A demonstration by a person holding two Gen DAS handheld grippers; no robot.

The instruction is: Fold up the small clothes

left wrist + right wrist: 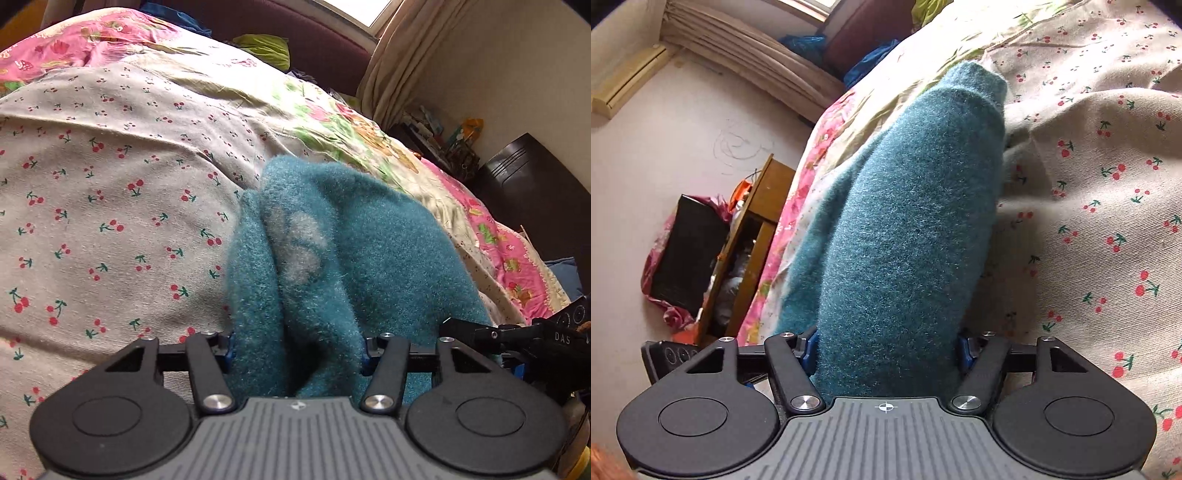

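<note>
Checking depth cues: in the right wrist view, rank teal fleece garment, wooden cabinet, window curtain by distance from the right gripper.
1. teal fleece garment: between the right gripper fingers.
2. wooden cabinet: left, beside the bed.
3. curtain: upper left, at the far wall.

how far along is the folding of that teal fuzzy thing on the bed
Early on. Done: the teal garment is laid out on the cherry-print sheet. In hand: the left gripper and right gripper each have a bunched part of its fabric between their fingers, apparently gripped. Left: no neat, flat fold shows yet, so the folding and smoothing remain.
</note>
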